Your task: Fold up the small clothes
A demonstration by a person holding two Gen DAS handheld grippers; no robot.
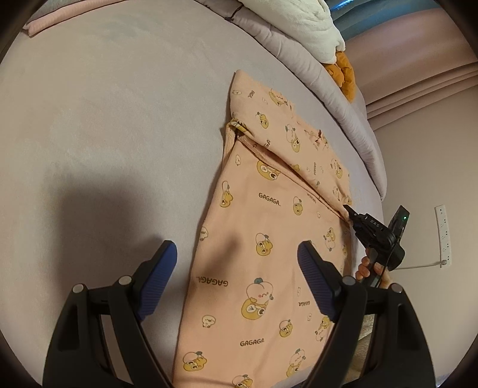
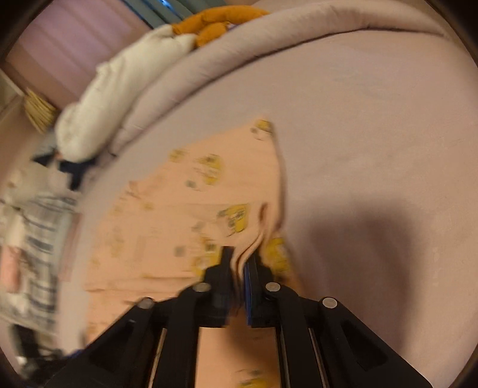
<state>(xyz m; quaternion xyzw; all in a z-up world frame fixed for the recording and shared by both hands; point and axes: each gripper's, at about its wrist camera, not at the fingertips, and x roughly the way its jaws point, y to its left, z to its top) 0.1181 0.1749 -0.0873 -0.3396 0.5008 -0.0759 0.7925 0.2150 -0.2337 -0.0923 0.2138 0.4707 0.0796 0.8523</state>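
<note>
Blue-padded fingers (image 1: 159, 277) of the left claw (image 1: 237, 279) fill the bottom of the left wrist view, spread wide with nothing between them, hovering above the near end of a peach garment (image 1: 254, 262) printed with yellow cartoon ducks and the word GAGAGA. That garment lies on a pale lilac bed (image 1: 104, 134), toward its right side, stretched lengthwise away from the camera; a folded-over layer crosses its far half on a diagonal, and a ribbed cuff or hem shows at the left edge where the fold begins. At the garment's right edge, the right claw (image 1: 348, 209) is seen from outside, its black tip meeting the cloth at the end of the fold line, with the person's hand (image 1: 366, 268) on the handle below. From the right wrist view, which is motion-blurred, the right claw (image 2: 239, 259) is pressed together on a bunched ridge of the peach garment (image 2: 179, 209), several layers of fabric pinched between the two fingers. Along the far edge of the bed runs a rolled lilac quilt (image 1: 313, 68), with a white plush blanket (image 1: 298, 18) and an orange soft toy (image 1: 343, 74) beside it. A white power strip (image 1: 442, 226) hangs on the wall at right.
</note>
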